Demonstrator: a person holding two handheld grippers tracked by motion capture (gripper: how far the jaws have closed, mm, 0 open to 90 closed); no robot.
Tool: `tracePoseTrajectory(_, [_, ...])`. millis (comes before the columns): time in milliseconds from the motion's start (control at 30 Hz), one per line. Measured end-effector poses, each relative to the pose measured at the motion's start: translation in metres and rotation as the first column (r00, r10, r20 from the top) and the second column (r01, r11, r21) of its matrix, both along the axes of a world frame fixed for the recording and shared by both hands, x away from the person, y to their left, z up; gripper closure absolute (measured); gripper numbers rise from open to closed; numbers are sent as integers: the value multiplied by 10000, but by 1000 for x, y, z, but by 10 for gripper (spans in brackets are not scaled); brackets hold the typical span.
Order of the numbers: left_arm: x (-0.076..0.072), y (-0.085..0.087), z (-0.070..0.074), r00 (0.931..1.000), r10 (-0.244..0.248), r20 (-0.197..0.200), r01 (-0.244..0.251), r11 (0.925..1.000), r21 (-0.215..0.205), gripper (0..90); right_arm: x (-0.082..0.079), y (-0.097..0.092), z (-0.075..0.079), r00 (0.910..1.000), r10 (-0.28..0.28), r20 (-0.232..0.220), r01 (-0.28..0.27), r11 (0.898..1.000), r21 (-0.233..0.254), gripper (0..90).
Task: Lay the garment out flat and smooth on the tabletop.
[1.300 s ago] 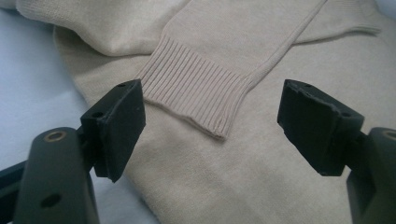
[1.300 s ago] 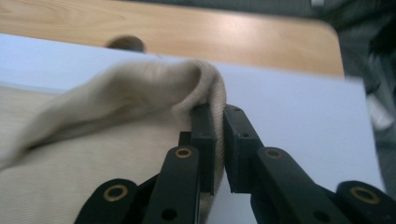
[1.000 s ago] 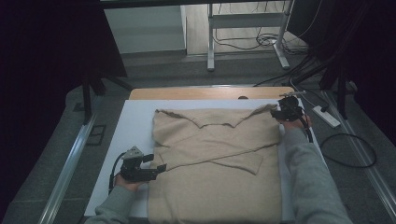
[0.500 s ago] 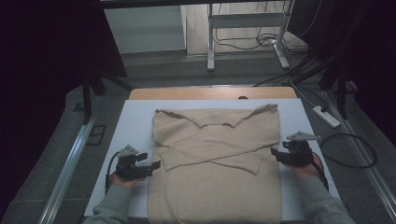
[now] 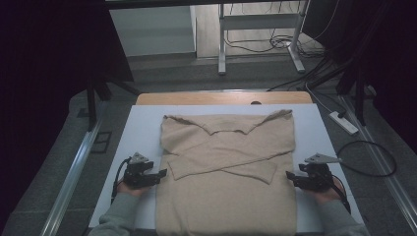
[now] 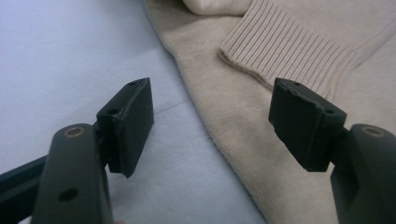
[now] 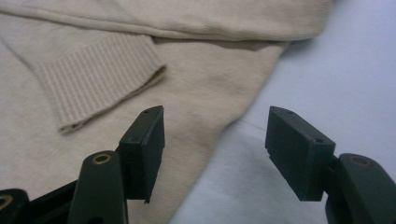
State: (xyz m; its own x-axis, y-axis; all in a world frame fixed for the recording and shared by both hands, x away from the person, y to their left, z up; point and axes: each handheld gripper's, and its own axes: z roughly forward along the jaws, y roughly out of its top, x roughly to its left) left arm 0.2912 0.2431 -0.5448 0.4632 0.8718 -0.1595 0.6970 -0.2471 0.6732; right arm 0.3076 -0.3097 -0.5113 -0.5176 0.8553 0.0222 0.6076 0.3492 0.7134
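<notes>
Beige knit sweater [image 5: 228, 172], sleeves folded across its chest, lies flat on the pale blue-white surface [image 5: 142, 123] in the high view, its long axis running from the collar at the far end to the hem at the person's edge. The left gripper [image 5: 158, 175] sits just beside the garment's left side edge and the right gripper [image 5: 291, 177] just beside its right side edge, both at about the level of the crossed cuffs and pointing inward, so each side edge has its own hand nearest. In the left gripper view, the black fingers [image 6: 128, 123] stand apart, having just narrowed a little, with nothing pressed between them; the sweater's side edge runs slantwise through the gap, one finger over bare surface and the other over the knit, the ribbed cuff [image 6: 289, 56] just beyond. In the right gripper view, the fingers [image 7: 144, 149] likewise stand apart, having just widened, and straddle the opposite edge: cloth under one, bare surface under the other, a ribbed cuff [image 7: 100, 79] lying farther in. My guess is that each pair next closes on its own edge.
</notes>
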Motion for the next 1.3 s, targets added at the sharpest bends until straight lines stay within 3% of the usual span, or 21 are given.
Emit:
tracePoseTrajectory(100, [3, -3, -2, 10000, -73, 6, 73, 9999, 140, 322, -1, 3, -1, 9999, 160, -64, -160, 9999, -48, 364])
tracePoseTrajectory(333, [5, -8, -1, 9997, -233, 80, 229, 9990, 388, 460, -3, 9, -6, 9983, 445, -379, -451, 9989, -145, 362])
tracePoseTrajectory(433, [5, -8, -1, 9993, -370, 52, 369, 9990, 242, 575, -5, 12, -8, 9984, 355, -448, -366, 9990, -252, 364])
tracePoseTrajectory(567, [5, -9, 0, 9978, -660, -85, 660, 9978, 44, 675, -7, 13, -7, 9981, 360, -506, -372, 9991, -217, 445])
tracePoseTrajectory(633, [6, -10, 0, 9970, -756, -143, 755, 9971, -62, 768, -9, 13, -7, 9978, 412, -511, -420, 9990, -136, 548])
tracePoseTrajectory(667, [6, -10, 0, 9968, -788, -166, 787, 9968, -102, 768, -9, 13, -7, 9978, 412, -511, -420, 9990, -136, 548])
tracePoseTrajectory(867, [7, -9, 0, 9955, -910, -273, 904, 9957, -221, 823, -10, 12, -6, 9976, 457, -518, -447, 9988, 200, 819])
tracePoseTrajectory(1300, [2, -2, 0, 9941, -998, -428, 978, 9942, -451, 835, -17, 1, -5, 9961, 552, -692, -517, 9974, 505, 865])
